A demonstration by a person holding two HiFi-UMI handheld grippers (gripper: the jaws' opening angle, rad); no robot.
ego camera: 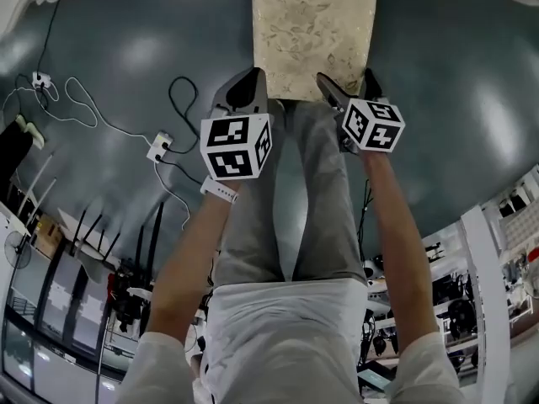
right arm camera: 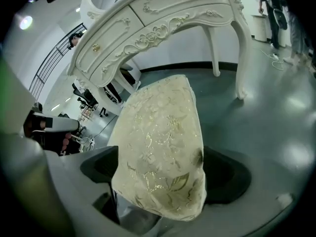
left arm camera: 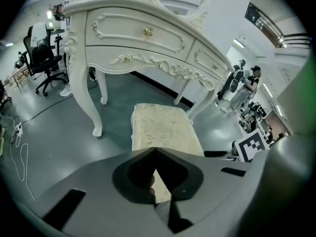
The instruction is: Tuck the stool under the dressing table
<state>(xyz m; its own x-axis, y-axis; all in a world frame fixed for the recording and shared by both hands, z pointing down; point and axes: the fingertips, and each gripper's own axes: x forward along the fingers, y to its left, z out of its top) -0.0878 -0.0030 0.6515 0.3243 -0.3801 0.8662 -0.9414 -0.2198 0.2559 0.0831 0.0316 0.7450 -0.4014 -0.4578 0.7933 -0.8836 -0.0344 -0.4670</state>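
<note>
The stool (ego camera: pixel 313 32), with a cream and gold patterned cushion, stands on the grey floor just in front of me. Beyond it is the white carved dressing table (left arm camera: pixel 148 38), whose knee space is open behind the stool (left arm camera: pixel 163 127). My left gripper (ego camera: pixel 244 89) hangs at the stool's near left corner, its jaws shut tip to tip on nothing (left arm camera: pixel 156 150). My right gripper (ego camera: pixel 347 82) is at the near right corner, jaws spread wide. The cushion's corner (right arm camera: pixel 163 147) fills the gap between them; I see no squeeze on the fabric.
White cables and a power strip (ego camera: pixel 158 146) lie on the floor to the left. An office chair (left arm camera: pixel 44 58) stands left of the table, and people (left arm camera: pixel 244 85) stand at its far right. The table's curved legs (left arm camera: pixel 91 112) flank the stool. My grey trousers (ego camera: pixel 295 209) are below the grippers.
</note>
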